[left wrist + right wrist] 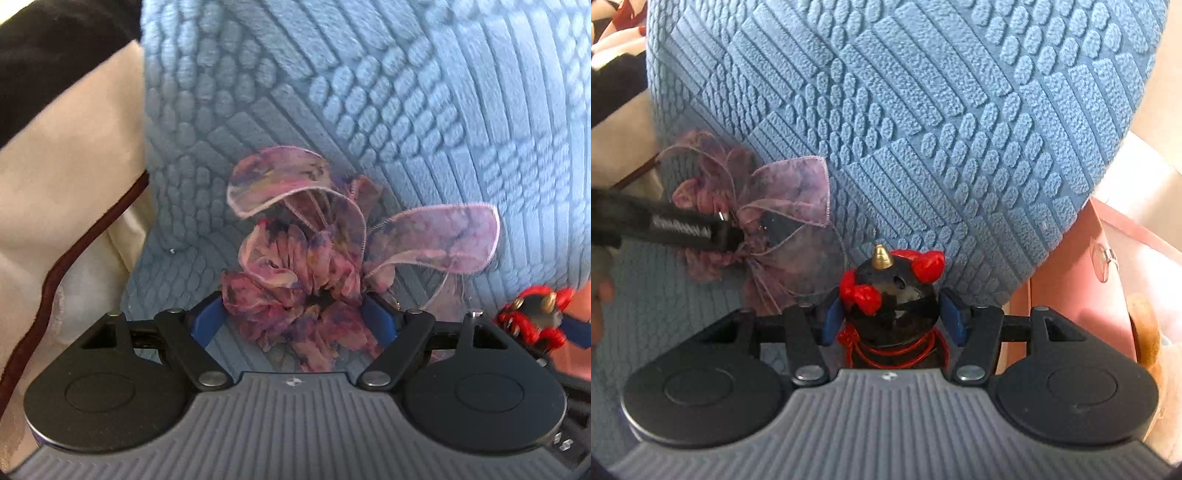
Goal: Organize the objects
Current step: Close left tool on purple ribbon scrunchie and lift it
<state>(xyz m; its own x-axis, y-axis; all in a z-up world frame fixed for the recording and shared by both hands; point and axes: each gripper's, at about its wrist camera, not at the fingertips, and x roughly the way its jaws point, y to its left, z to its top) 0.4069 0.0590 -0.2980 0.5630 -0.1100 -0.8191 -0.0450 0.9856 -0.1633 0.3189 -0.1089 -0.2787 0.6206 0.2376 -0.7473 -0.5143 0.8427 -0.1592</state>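
Left wrist view, nearest first: the left gripper (295, 314) has its two blue pads closed in on one pink-and-purple gauzy ruffled hair scrunchie with ribbon tails (306, 266), likely pinched at the bunched centre so the loose ribbon hangs free. Beyond it lies one light blue cushion with a raised woven pattern (369, 92), with beige fabric (66, 177) at its left. In the right wrist view, the right gripper (894, 314) is narrowed around one small black figurine with red knots, red cord and a brass cone tip (892, 295), held upright, apparently for carrying. One pink box (1071, 273) sits just right, plausibly a destination.
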